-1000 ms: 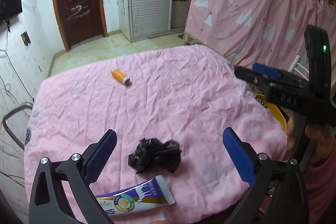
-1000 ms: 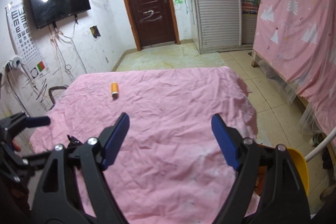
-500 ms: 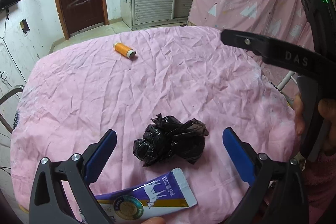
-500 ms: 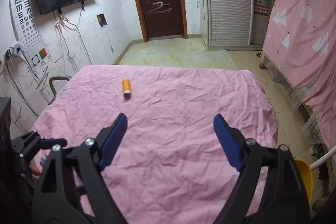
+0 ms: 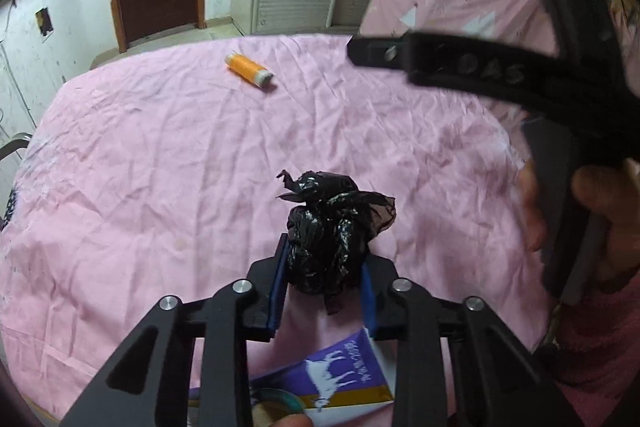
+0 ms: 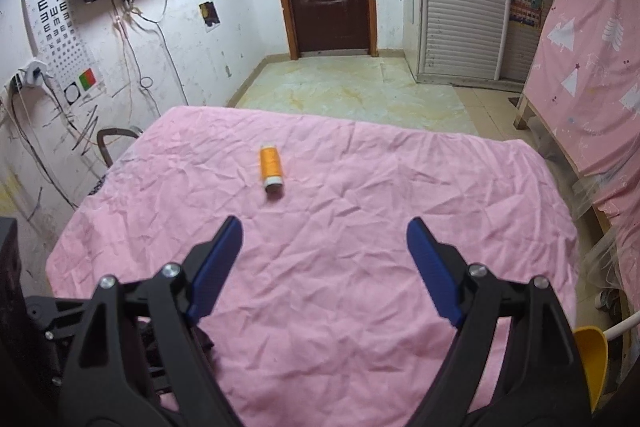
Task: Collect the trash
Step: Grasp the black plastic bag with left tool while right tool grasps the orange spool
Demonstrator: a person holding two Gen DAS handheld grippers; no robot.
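the left gripper (image 5: 323,279) was seen clamped on a crumpled black plastic bag (image 5: 332,227), the blue pads (image 5: 278,291) pressed against both of its sides above the wrinkled pink sheet (image 5: 160,167) that covered the table. a purple and white tube (image 5: 340,379) was seen lying on the sheet just below the closed fingers, partly hidden by the gripper's frame. an orange spool of thread (image 5: 248,70) was seen lying on its side near the far edge of the sheet, well apart from the bag. the right gripper (image 6: 324,267) was held spread wide over the sheet, nothing between its blue pads (image 6: 216,267), with the spool (image 6: 271,173) lying beyond its tips. at the lower right edge of the right wrist view a yellow container (image 6: 592,359) was partly seen beside the table.
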